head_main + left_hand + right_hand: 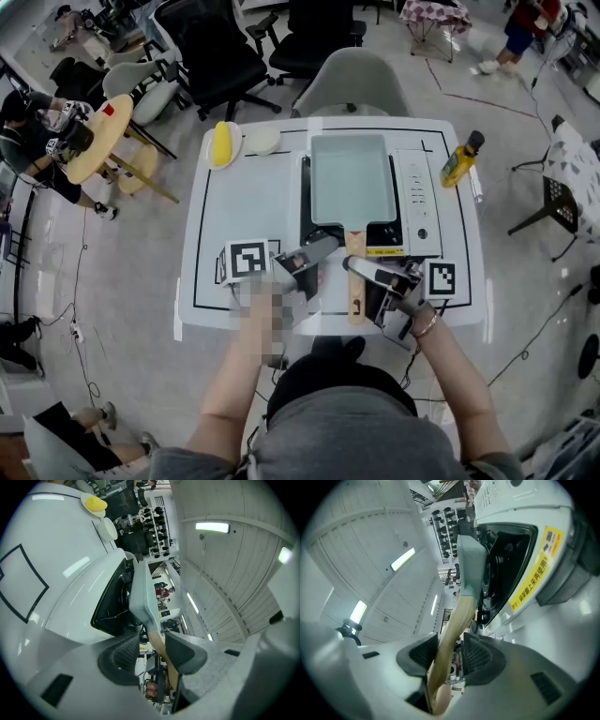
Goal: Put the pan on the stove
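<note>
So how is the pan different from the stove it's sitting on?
The pan is pale blue-green; the stove is white with a black top. The pan has a wooden handle sticking out past the front edge; the stove has none, only a strip of controls on its right. The pan lies on top; the stove sits under it on the table. Both are rectangular.

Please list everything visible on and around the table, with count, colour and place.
pan: one, pale green, wooden handle, on the stove
stove: one, black and white, table's right half
table: one, white, centre
plate: one, white, holds yellow item, table's far left
small dish: one, white, beside the plate
bottle: one, yellow, table's right edge
chair: one, grey, behind the table
office chairs: several, black, beyond the table
left tool: one, grey, open, left of the handle
right tool: one, grey, open around the handle
</note>
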